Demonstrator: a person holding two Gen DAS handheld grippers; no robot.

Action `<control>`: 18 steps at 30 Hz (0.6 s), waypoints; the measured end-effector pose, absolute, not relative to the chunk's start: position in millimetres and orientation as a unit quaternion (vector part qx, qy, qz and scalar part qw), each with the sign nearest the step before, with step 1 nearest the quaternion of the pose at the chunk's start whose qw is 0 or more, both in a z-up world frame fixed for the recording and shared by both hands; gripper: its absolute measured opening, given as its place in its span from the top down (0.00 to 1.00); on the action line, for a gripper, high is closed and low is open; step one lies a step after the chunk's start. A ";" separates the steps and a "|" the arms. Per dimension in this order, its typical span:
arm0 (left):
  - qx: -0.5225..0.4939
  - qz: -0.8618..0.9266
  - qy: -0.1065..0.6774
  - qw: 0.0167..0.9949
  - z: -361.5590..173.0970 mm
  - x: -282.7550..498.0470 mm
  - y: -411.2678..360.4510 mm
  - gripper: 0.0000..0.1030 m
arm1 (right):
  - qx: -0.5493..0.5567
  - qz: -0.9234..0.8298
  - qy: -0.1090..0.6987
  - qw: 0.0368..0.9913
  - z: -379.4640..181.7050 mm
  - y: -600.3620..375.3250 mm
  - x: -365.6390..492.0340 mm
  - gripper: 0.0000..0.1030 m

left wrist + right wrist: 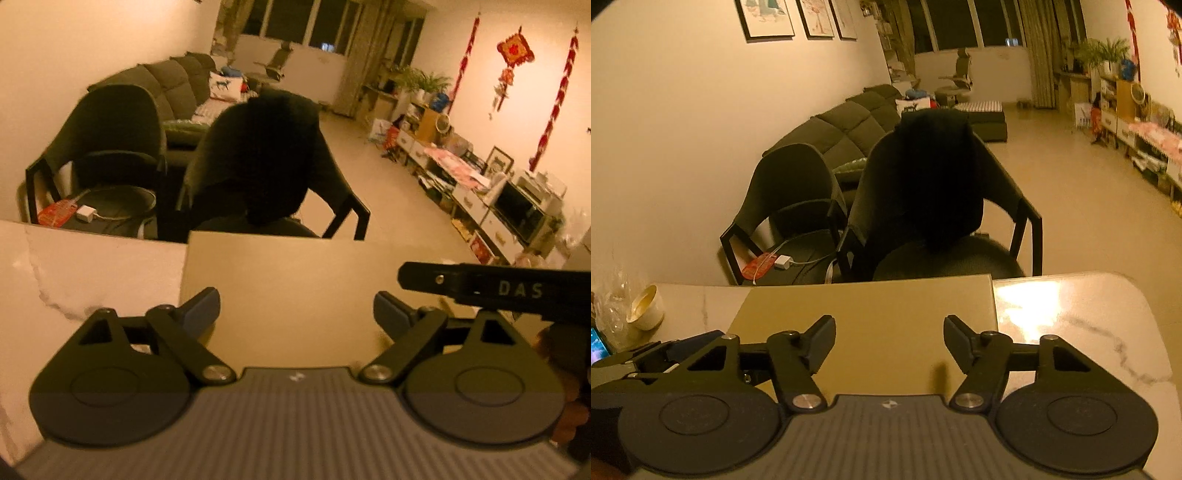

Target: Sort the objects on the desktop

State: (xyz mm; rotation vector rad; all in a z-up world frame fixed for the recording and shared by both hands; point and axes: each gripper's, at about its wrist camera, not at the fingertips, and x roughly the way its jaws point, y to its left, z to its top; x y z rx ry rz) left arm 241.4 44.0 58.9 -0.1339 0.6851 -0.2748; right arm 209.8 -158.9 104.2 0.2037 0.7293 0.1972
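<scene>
Black and blue-grey, my left tongs (296, 308) stand released, jaws apart with nothing between them, hanging over a tan mat (295, 273) that lies on the white marble tabletop (92, 273). My right tongs (889, 338) are also unclenched, gaping over the same mat (868, 306) with only bare mat between the pads. In the left view, one black finger of the right tongs (480, 282) reaches in from the right edge, just beside my left ones. In the right view, the left tongs (661, 354) show at the lower left, close alongside. Of the desktop things, a small white cup (646, 306) sits on the tabletop (1071, 314) to the left of the mat, with crinkled clear plastic wrap (613, 299) just beside it, and a lit screen (598, 349) peeks in at the left edge. Beyond the far edge of the tabletop stand two dark chairs: the nearer one (923, 192) has a black garment draped over its back, the other (790, 192) carries a white charger (783, 261) and a red packet (759, 266) on its seat. A grey sofa (857, 122) runs along the wall behind.
</scene>
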 end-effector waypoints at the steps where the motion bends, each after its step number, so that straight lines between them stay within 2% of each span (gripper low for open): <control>1: -0.060 -0.136 0.335 0.930 57.6 242.4 41.9 0.12 | 0.102 0.095 0.359 0.923 102.2 -159.8 210.9 0.35; 7: -0.013 -0.144 0.328 0.933 51.7 241.5 30.7 0.11 | 0.090 0.102 0.365 0.921 94.8 -157.5 211.0 0.36; 14: 0.004 -0.139 0.324 0.936 49.8 240.2 25.3 0.11 | 0.048 0.101 0.369 0.923 93.4 -146.1 209.7 0.36; 18: -0.009 -0.147 0.325 0.934 53.4 232.8 28.0 0.07 | 0.061 0.102 0.374 0.920 97.7 -151.1 208.0 0.35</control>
